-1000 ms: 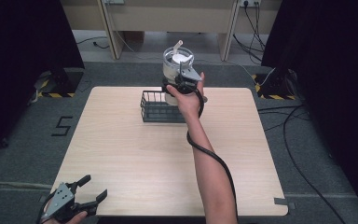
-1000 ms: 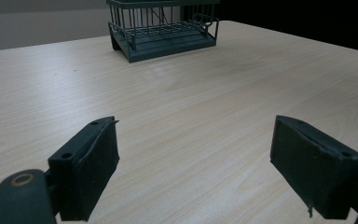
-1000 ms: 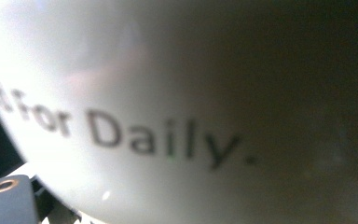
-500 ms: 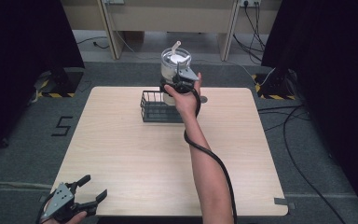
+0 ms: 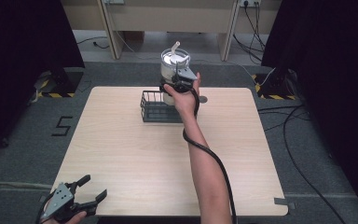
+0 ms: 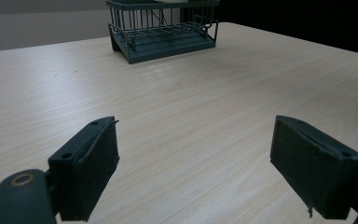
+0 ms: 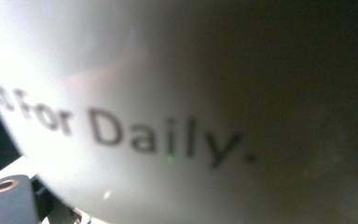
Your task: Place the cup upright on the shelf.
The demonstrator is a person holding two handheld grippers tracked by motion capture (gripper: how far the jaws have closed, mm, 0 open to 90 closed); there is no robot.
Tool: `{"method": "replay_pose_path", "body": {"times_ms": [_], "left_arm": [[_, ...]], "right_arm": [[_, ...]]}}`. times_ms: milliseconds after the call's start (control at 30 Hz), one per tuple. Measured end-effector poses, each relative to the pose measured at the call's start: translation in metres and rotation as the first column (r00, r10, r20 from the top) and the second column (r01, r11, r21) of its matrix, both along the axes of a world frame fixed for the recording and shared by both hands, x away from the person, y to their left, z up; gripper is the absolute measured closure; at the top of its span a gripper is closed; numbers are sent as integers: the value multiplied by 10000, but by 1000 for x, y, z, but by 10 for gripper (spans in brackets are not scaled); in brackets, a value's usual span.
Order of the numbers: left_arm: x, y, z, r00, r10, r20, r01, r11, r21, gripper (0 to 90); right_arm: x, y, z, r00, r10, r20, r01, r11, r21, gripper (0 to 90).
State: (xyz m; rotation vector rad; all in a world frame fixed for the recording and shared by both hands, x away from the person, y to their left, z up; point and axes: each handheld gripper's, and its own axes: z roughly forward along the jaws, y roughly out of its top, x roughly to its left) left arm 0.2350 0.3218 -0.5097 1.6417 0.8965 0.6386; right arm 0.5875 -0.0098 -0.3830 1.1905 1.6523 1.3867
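Note:
A white lidded cup [image 5: 174,65] with a straw hangs above the far side of a dark wire basket [image 5: 154,108] near the table's far edge. My right gripper [image 5: 181,81] is shut on the cup's side, held by a raised hand. In the right gripper view the cup's wall [image 7: 168,93] is pressed close, with blurred print reading "for Daily." My left gripper [image 5: 94,185] rests off the table's near left corner, open and holding nothing. Its jaws [image 6: 214,172] stand wide apart, pointing across the table towards the basket [image 6: 163,32].
The light wooden table [image 5: 121,154] stretches bare between my left gripper and the basket. A small grey disc [image 5: 203,99] lies on the table just right of the basket. Cables and desk legs lie on the floor beyond the far edge.
The right hand has shifted the cup slightly left above the basket. The left gripper has stayed where it was.

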Motion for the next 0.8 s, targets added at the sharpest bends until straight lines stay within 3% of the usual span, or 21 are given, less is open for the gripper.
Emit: {"method": "replay_pose_path", "body": {"times_ms": [800], "left_arm": [[0,0,0,10000,-8,15,8,10000,-59,145]], "right_arm": [[4,1,1,10000,-36,47,37,9998,-202,96]]}}
